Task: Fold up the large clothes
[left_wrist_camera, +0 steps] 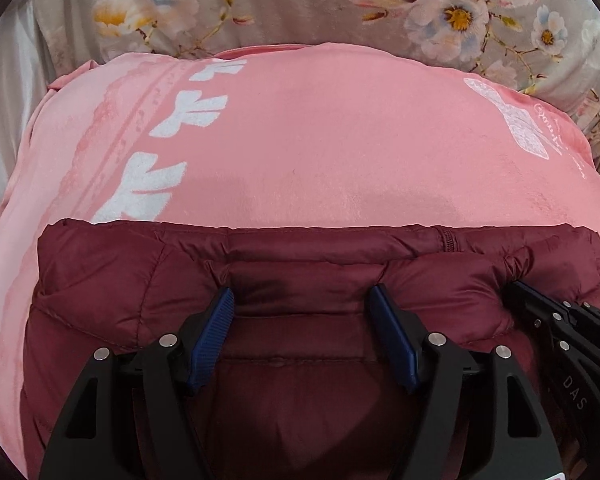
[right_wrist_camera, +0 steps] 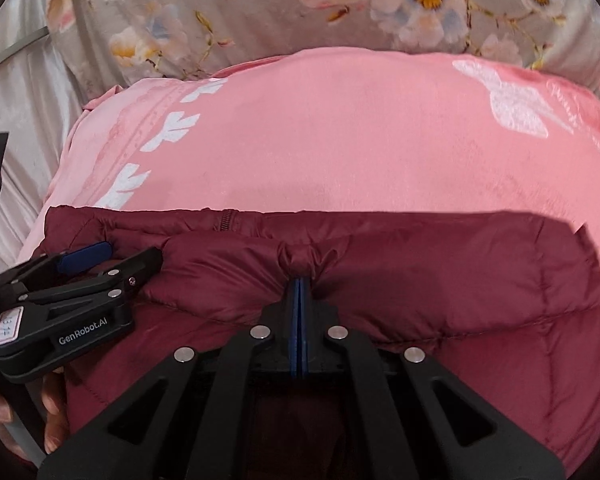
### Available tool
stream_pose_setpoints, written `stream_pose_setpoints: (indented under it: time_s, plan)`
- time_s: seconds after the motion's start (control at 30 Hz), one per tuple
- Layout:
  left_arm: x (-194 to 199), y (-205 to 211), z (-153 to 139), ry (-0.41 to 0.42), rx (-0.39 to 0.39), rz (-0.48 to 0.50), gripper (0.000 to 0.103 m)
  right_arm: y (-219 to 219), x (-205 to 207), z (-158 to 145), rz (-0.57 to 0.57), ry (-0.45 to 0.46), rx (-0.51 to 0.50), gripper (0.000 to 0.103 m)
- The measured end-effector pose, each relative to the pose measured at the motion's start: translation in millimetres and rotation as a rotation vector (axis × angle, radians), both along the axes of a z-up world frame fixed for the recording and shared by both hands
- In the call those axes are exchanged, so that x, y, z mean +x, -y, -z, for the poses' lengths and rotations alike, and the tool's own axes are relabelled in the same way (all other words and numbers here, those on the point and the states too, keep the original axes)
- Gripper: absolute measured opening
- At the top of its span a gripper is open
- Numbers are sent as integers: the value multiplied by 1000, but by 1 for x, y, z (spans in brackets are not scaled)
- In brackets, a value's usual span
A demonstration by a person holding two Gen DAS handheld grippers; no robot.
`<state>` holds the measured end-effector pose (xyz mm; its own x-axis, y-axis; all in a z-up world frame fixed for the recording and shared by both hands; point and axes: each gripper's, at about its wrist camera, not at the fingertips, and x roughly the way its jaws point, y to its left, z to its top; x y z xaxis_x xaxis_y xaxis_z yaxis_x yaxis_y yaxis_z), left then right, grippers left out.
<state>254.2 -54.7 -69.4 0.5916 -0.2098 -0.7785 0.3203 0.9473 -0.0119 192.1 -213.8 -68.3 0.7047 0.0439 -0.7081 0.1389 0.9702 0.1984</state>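
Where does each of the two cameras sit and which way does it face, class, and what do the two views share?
Left wrist: sits on the left gripper, looking forward along its open blue fingers over the maroon puffer jacket to the pink blanket; the right gripper shows at the right edge.
Right wrist: sits on the right gripper, shut on a pinch of jacket, facing the same way; the left gripper and the person's hand show at left.
Shared: jacket, pink blanket, floral bedding, and each other's gripper.
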Motion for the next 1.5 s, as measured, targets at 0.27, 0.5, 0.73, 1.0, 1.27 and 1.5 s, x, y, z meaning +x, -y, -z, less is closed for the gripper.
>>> stream_pose_setpoints:
  time_s: [0.27, 0.5, 0.73, 1.0, 1.27, 1.5]
  plan:
    - [-2, 5, 12, 52, 22, -20, 75, 0, 5, 13, 4, 7, 21, 0]
    - [1, 10, 16, 59, 55, -27, 78, 5, 6, 16, 2, 5, 48, 0]
    - [0, -16, -4, 27, -12, -25, 78, 29, -22, -14, 67, 83, 45, 0]
    - [26, -118, -39, 31, -115, -243, 78, 131, -60, -11, 347, 51, 22, 2]
    - [41, -134, 17, -55, -120, -288, 87, 151, -66, 26, 386, 20, 119, 0]
    - [42, -131, 21, -56, -97, -285, 91, 151, -65, 30, 385, 15, 124, 0]
